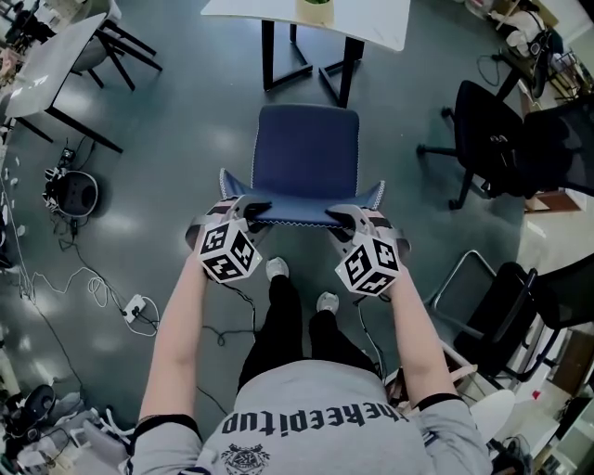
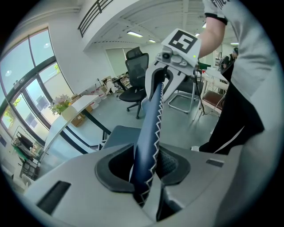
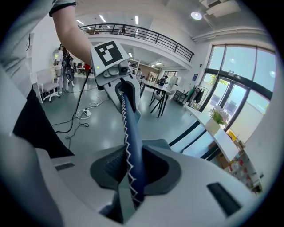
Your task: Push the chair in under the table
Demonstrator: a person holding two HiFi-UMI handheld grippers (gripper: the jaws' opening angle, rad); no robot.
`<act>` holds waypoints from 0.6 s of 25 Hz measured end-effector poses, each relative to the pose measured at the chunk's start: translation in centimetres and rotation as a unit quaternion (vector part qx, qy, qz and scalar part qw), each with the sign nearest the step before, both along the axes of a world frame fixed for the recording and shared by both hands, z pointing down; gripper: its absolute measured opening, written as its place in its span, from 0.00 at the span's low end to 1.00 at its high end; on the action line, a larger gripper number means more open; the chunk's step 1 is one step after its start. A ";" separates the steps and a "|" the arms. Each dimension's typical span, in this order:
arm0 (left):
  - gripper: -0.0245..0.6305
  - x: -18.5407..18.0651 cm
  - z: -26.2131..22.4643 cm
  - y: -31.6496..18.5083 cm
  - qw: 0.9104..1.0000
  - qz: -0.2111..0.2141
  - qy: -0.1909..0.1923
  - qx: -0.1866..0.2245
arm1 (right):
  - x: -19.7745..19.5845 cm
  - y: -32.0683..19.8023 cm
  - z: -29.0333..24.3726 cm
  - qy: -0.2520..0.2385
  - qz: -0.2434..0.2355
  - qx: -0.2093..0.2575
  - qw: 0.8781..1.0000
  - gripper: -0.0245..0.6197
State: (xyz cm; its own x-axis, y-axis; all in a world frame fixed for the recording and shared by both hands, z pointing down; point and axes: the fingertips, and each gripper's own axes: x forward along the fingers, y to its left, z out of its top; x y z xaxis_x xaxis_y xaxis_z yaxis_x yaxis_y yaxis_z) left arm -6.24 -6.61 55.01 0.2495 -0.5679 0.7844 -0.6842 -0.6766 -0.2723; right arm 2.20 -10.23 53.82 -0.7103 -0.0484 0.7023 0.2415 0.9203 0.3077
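I have both tools on the chair point(image 1: 306, 176). My left gripper point(image 1: 249, 208) is clamped, partway closed, on the left end of the backrest point(image 1: 297, 220) top edge. My right gripper point(image 1: 342, 216) pinches the right end the same way. In each gripper view the blue stitched edge sits pressed between the jaws. The chair stands on the floor point(image 1: 186, 139) facing the table point(image 1: 380, 28), its seat point(image 1: 306, 139) just short of the black table legs point(image 1: 267, 51), not yet underneath. I judge this the pushing step, with most of the travel left. Next I need an even, level shove from both hands, steering the seat between the legs.
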 end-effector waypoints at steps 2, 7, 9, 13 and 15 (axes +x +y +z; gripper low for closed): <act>0.22 -0.9 -0.1 -0.8 1.000 0.004 0.001 0.001 | -0.9 -0.7 -0.1 0.000 0.004 0.000 1.000 0.17; 0.22 -3.0 -0.1 -2.4 1.000 0.016 0.003 0.001 | -2.9 -2.2 -0.1 0.001 0.015 -0.001 1.000 0.17; 0.22 -3.7 -0.1 -3.0 1.000 0.020 0.004 0.001 | -3.6 -2.8 -0.1 0.001 0.019 -0.001 1.000 0.17; 0.22 -5.0 -0.1 -4.3 1.000 0.030 0.004 0.002 | -4.9 -3.9 -0.1 0.001 0.026 -0.002 1.000 0.17; 0.22 -5.6 -0.1 -4.9 0.999 0.035 0.004 0.004 | -5.5 -4.5 0.0 0.001 0.029 -0.003 1.000 0.17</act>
